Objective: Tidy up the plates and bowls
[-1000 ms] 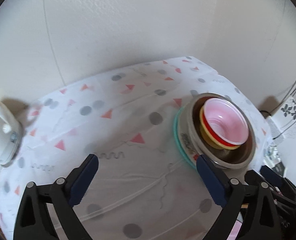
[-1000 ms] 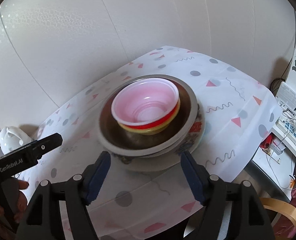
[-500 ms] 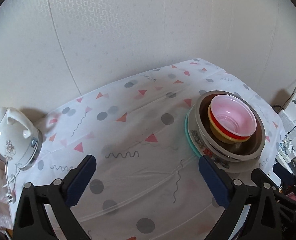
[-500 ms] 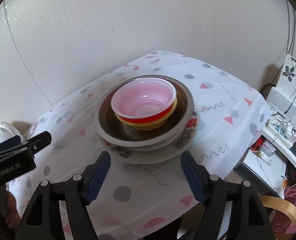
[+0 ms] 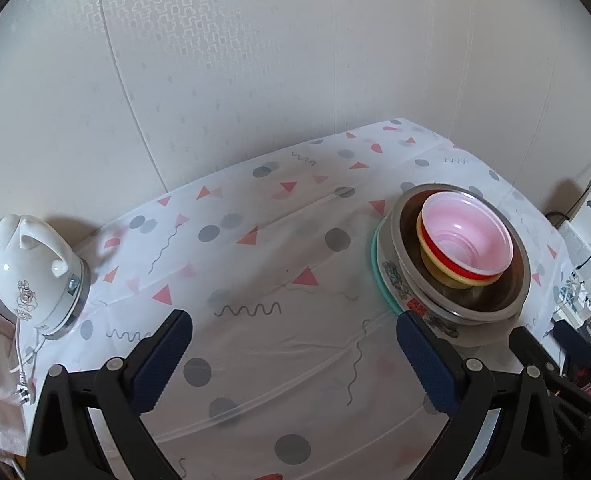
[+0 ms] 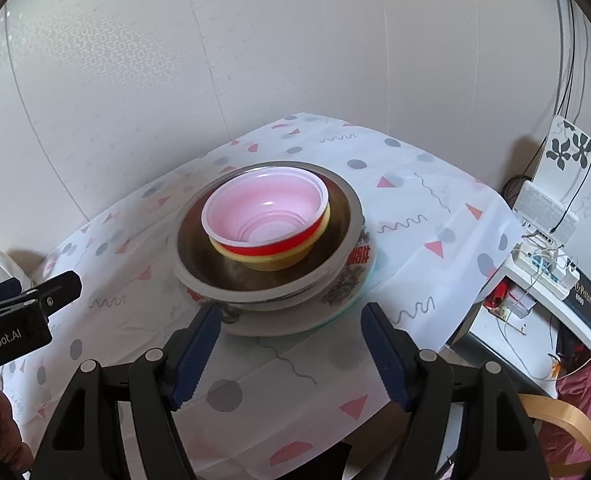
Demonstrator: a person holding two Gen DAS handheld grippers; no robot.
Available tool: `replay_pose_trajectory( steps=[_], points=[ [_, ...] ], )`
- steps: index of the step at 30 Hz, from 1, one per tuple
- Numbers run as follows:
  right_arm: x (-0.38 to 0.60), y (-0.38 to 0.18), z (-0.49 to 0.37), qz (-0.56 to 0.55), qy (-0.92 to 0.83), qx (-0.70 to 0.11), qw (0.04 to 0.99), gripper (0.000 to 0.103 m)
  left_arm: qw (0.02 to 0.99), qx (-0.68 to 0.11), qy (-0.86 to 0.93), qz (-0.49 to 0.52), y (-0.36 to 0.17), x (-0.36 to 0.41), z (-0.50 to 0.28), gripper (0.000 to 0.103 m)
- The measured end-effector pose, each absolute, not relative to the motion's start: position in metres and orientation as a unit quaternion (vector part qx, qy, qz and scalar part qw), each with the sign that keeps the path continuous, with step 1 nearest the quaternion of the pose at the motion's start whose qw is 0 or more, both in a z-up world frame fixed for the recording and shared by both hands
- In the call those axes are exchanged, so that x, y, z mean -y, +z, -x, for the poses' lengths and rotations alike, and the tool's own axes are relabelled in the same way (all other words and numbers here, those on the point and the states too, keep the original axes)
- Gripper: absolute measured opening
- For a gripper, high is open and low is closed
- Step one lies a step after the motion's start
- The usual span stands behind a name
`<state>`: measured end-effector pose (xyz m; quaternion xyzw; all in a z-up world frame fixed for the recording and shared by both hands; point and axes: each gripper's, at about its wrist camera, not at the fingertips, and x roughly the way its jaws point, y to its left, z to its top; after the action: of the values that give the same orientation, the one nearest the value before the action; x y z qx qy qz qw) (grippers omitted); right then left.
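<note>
One stack stands on the patterned tablecloth (image 5: 255, 280) (image 6: 415, 208). A pink-lined red bowl (image 5: 466, 236) (image 6: 265, 216) sits in a yellow bowl (image 5: 445, 272) (image 6: 279, 258). Both rest in a metal bowl (image 5: 491, 300) (image 6: 215, 264) on a decorated plate (image 5: 395, 276) (image 6: 347, 284) and a teal plate (image 5: 374, 256). My left gripper (image 5: 291, 344) hangs open over bare cloth, left of the stack. Open too, my right gripper (image 6: 291, 340) is in front of the stack, holding nothing.
A white ceramic kettle (image 5: 31, 268) stands at the table's left end. Wallpapered walls close the back. Right of the table is a low shelf with cables and boxes (image 6: 547, 256), and a wooden chair arm (image 6: 567, 420) below it. The left gripper's body (image 6: 15, 312) shows in the right wrist view.
Both grippers have pulled back and up from the stack, so more table and the kettle show. The stack itself has not moved.
</note>
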<state>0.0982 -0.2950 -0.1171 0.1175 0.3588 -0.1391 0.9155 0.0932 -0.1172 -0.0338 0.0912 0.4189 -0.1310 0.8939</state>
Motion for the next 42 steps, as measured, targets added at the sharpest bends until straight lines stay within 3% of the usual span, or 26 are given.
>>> replay_pose_trajectory(
  steps=[42],
  points=[
    [0.294, -0.123, -0.095, -0.128, -0.136, -0.381, 0.906, 0.074, 0.878, -0.443, -0.149, -0.100, -0.043, 0.129, -0.086, 0.103]
  ],
)
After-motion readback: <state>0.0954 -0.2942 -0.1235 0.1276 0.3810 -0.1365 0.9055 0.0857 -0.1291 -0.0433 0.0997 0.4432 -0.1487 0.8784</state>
